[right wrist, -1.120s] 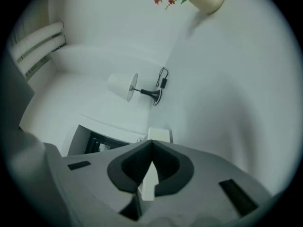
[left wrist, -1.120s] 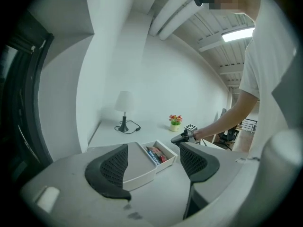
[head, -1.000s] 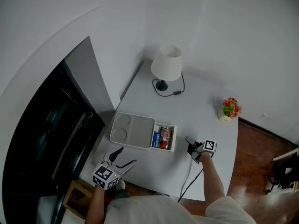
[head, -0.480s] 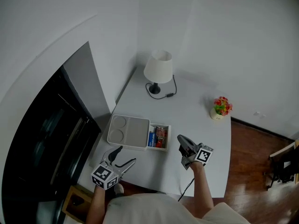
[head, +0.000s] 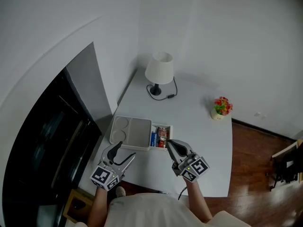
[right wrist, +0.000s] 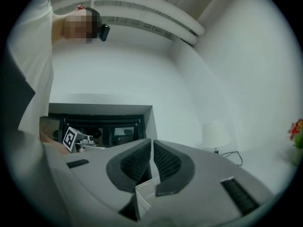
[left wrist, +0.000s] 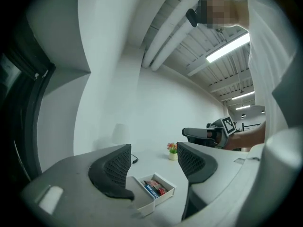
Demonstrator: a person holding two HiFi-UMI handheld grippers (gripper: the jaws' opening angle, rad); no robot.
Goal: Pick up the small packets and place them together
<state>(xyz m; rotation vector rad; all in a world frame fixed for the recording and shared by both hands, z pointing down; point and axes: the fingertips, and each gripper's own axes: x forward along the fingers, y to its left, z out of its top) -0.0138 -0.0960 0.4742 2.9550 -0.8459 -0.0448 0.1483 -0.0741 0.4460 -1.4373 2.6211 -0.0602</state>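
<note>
Several small packets (head: 161,137) in red and blue lie in the open end compartment of a white box (head: 130,129) near the table's front left. In the left gripper view the packets (left wrist: 154,187) show beyond the jaws. My left gripper (head: 124,152) hovers just in front of the box with its jaws apart and narrowing, nothing between them (left wrist: 152,161). My right gripper (head: 169,143) points at the packet compartment from the front right. Its jaws (right wrist: 152,162) stand almost together, parting by a sliver, with nothing between them; a white corner of the box (right wrist: 147,193) shows below them.
A white lamp (head: 158,70) with a black cable (head: 168,96) stands at the table's back. A small pot of flowers (head: 219,108) sits at the right rear. A black cabinet (head: 47,141) flanks the table's left edge. Wooden floor (head: 255,164) lies to the right.
My right gripper has travelled left from the table's front right to the packet compartment. The left gripper has risen a little toward the box.
</note>
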